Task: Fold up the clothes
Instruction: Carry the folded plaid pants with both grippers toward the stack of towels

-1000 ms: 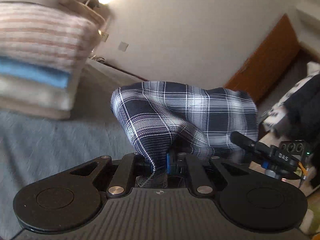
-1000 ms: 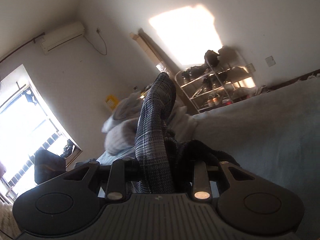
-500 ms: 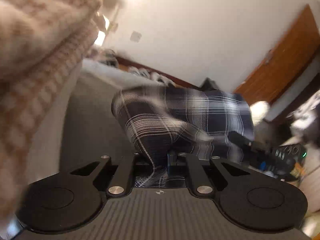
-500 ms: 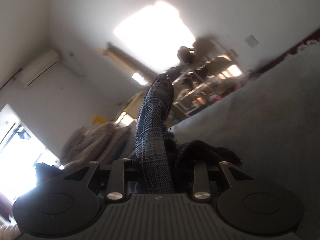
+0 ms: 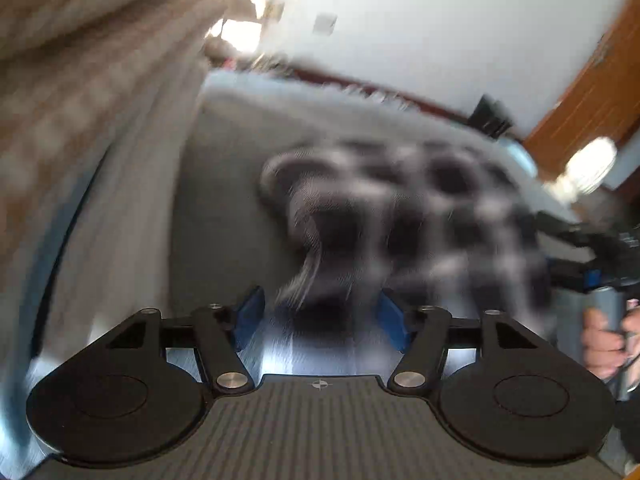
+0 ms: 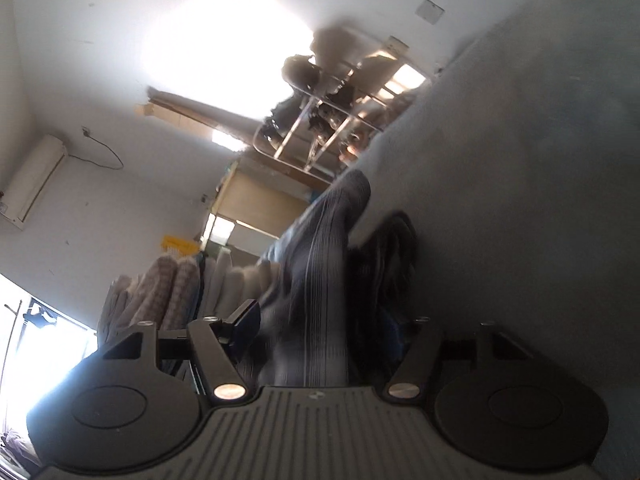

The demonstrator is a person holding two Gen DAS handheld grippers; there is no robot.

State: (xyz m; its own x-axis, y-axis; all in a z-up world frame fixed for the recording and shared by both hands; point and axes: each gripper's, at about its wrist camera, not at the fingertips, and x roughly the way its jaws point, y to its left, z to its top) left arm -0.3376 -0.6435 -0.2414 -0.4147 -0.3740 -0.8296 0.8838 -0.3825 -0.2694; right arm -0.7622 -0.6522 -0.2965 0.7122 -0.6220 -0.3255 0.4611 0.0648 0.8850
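Left gripper: my left gripper (image 5: 320,318) has its blue pads (image 5: 250,316) spread and the jaws are opening; the plaid garment (image 5: 400,220) lies between and just ahead of them, but the pads do not press on it, so it is released.
Right gripper: my right gripper (image 6: 320,330) is also opening; a ridge of the same plaid cloth (image 6: 320,280) runs up between its jaws with a gap on the left side, so I read it as let go. The right pad is hidden behind dark cloth.
Garment: blurred in the left view, it sits bunched on the grey bed (image 5: 224,208), near the middle of the surface.
Left side obstacle: a tall stack of folded clothes (image 5: 80,120), beige checked on top, rises close on my left and fills that edge of the view.
Right side of left view: the other gripper (image 5: 580,256) is at the garment's far edge, with the person's hand (image 5: 600,340) on its handle.
Background, left view: white wall (image 5: 440,32), wooden door (image 5: 592,100).
Background, right view: the view is rolled; a metal rack (image 6: 332,120) with dark items stands beyond the bed, an air conditioner (image 6: 32,176) is on the wall, and the folded stack (image 6: 168,292) shows beside the cloth.
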